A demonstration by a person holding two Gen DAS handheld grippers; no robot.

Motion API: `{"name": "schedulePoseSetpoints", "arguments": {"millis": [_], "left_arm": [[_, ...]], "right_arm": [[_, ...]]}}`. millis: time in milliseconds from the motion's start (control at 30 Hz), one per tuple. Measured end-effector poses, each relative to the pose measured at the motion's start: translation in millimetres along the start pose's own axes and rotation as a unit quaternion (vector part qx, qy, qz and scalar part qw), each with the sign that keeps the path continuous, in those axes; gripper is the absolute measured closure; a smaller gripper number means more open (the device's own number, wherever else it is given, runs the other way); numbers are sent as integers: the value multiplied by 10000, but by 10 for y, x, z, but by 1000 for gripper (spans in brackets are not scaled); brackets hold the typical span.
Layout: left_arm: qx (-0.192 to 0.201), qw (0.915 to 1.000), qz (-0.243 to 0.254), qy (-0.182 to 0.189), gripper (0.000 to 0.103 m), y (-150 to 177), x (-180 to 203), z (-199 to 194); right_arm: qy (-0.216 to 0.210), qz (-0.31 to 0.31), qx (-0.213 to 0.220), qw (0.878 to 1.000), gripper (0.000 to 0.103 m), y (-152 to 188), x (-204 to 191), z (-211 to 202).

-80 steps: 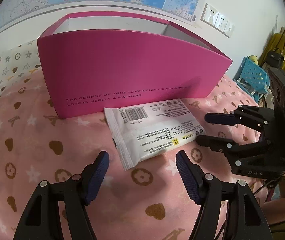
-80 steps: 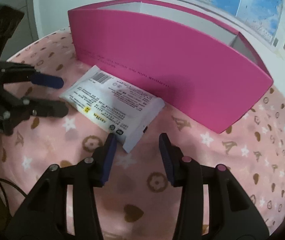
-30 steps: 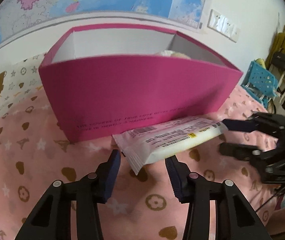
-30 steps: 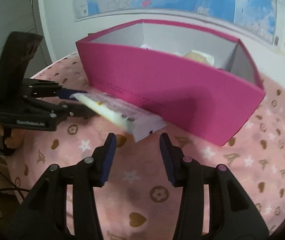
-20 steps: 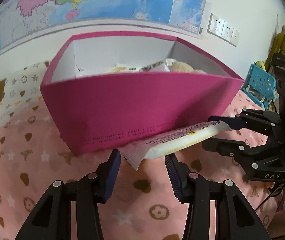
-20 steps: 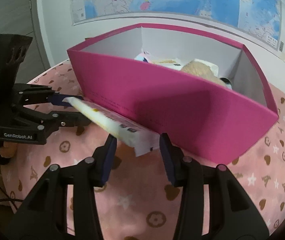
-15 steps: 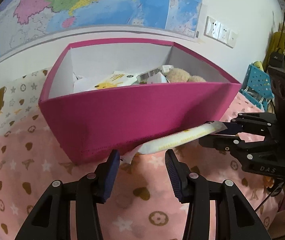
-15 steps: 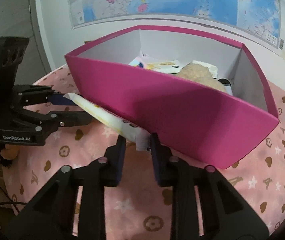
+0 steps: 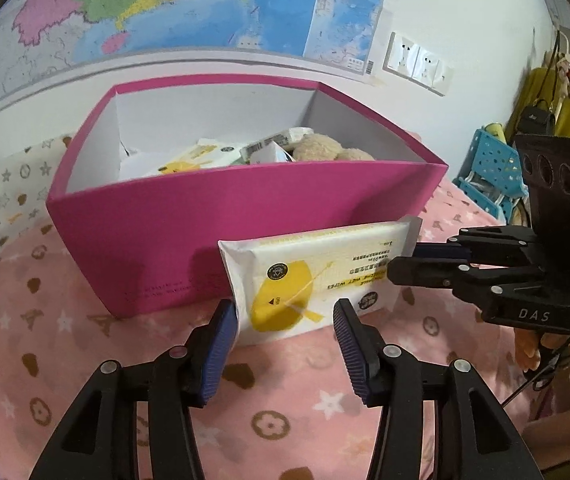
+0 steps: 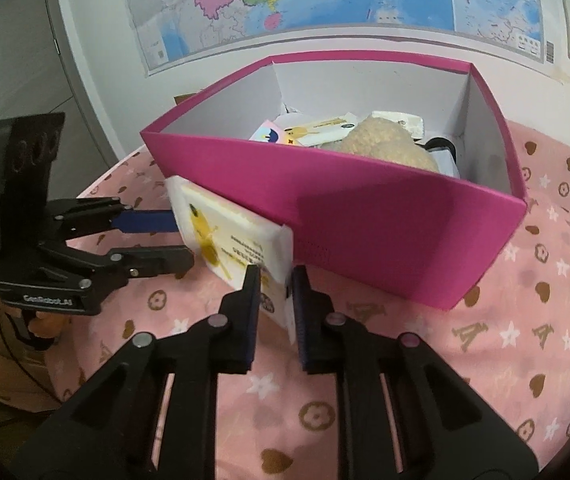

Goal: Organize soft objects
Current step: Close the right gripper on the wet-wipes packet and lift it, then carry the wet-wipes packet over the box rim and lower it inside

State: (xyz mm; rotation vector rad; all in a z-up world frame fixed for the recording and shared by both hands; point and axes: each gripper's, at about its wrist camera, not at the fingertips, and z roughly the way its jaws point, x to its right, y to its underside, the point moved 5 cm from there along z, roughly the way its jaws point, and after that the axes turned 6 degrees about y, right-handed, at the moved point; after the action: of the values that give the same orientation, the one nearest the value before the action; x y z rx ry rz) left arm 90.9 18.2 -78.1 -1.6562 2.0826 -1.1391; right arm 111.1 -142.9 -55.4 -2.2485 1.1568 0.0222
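Note:
A white wipes pack (image 9: 313, 276) with a yellow print stands tilted on its long edge, just in front of the pink box (image 9: 205, 232). My left gripper (image 9: 287, 318) has the pack's lower left part between its jaws, which are opening; the pads sit beside it without a clear press. From the right, my right gripper (image 9: 403, 262) is closing and pinches the pack's end. In the right wrist view the right gripper (image 10: 275, 280) clamps the pack's (image 10: 221, 232) white end flap. The left gripper (image 10: 184, 238) straddles the far end. The box (image 10: 365, 220) holds a beige plush toy (image 10: 385, 140).
Several other white packs (image 9: 189, 162) lie in the box beside the plush. A pink patterned blanket (image 9: 65, 320) covers the surface. Maps and wall sockets (image 9: 417, 64) hang behind. A blue stool (image 9: 493, 160) stands at the far right, and a grey cabinet (image 10: 5, 60) at the left.
The pack went from lying flat to lifted and turned upright, its yellow front now showing. The right jaws closed on its end. Both views rose, showing the box's inside.

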Motion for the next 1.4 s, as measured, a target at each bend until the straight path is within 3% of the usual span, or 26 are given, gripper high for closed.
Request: {"name": "schedulePoseSetpoints", "arguments": {"millis": [367, 500, 933, 1400], "left_arm": [[-143, 9996, -223, 50, 54, 0, -78, 149], [-208, 9993, -313, -3, 67, 7, -153, 208], [-334, 9987, -362, 103, 67, 57, -23, 215], [-159, 9993, -289, 192, 67, -41, 177, -69]], "right_arm": [[37, 434, -118, 9990, 85, 40, 145, 127], [-22, 585, -118, 9982, 85, 48, 176, 164], [-186, 906, -239, 9954, 84, 173, 204, 98], [-220, 741, 34, 9970, 84, 30, 46, -236]]}}
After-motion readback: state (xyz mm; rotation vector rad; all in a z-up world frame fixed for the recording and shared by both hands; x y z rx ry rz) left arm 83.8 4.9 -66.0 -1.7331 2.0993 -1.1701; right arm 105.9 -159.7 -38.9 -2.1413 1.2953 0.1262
